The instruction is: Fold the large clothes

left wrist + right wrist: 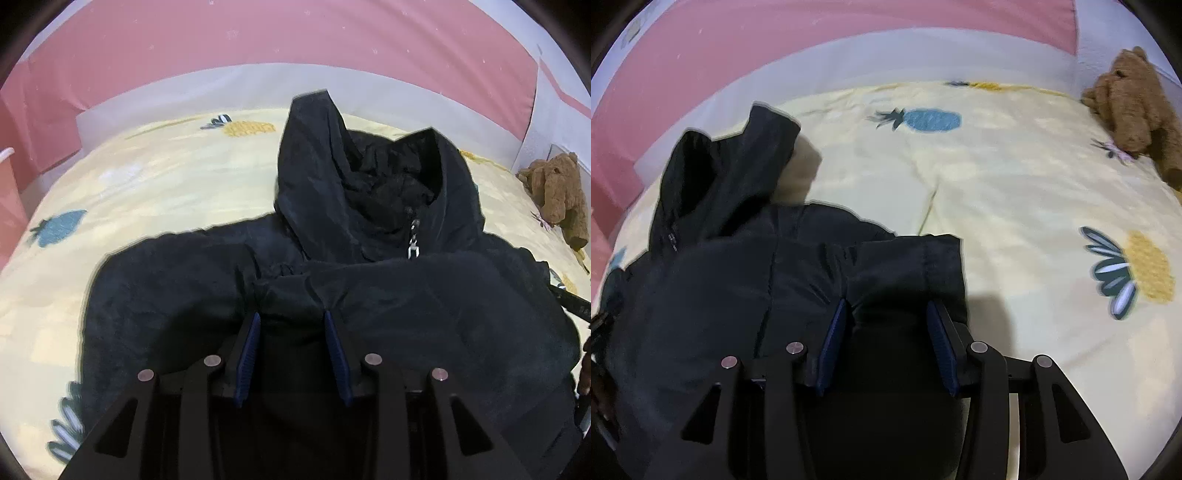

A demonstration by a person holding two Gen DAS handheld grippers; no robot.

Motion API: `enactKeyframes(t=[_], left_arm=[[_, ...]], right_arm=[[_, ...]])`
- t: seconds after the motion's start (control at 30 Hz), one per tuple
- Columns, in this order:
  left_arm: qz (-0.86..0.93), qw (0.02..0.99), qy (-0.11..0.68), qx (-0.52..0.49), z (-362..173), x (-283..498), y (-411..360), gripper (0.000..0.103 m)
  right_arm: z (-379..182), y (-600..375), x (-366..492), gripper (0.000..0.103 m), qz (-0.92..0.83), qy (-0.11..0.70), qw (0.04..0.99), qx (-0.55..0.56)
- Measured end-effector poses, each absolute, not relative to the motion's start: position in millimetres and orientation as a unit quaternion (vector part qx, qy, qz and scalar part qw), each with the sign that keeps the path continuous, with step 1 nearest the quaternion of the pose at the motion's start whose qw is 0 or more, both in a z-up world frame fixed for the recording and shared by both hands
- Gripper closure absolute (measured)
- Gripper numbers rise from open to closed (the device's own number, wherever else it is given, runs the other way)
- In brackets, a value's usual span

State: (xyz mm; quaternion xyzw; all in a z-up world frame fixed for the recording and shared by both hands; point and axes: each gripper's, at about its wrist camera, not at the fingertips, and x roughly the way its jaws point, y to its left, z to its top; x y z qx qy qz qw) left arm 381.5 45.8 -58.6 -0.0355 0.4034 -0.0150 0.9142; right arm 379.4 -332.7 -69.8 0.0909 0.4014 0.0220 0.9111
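Currently, scene: black hooded jacket [369,236] lay on a yellow pineapple-print bedsheet [1015,192].
Left gripper [291,325]: part-closed, pads pinching bunched jacket fabric.
Right gripper [886,314]: part-closed, gripping the jacket's sleeve [905,266].
Corner: brown teddy bear [1130,99].

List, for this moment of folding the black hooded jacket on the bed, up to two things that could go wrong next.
1. Both the left tongs and the right tongs pinch bunched folds of the black hooded jacket; the slick fabric might slip out, undoing the fold.
2. The hood stands crumpled above the metal zipper pull; folding over it would probably leave a lumpy, uneven bundle.
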Motion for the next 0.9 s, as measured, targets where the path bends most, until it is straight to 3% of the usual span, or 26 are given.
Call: enactKeyframes(t=[0.2,0.37,0.6,0.9], left_arm=[[-0.054,0.931,0.358,-0.050,-21.2,326.6,45.6,0.067],[-0.039,0.908,0.416,-0.036,-62.2,336.4,42.8,0.066],[-0.031,0.912,0.407,-0.036,-67.4,348.4,47.4,0.066],[-0.002,0.920,0.391,-0.033,-36.6,335.1,63.7,0.066]], right_arm=[[-36.1,-308.9,321.8,0.057,0.060,0.376,0.921,0.084],[-75.4,-275.7,328.1,0.057,0.068,0.426,0.902,0.036],[-87.6,-266.4,346.3,0.057,0.061,0.435,0.898,0.024],[-43.2,-273.8,334.9,0.057,0.053,0.424,0.903,0.043]])
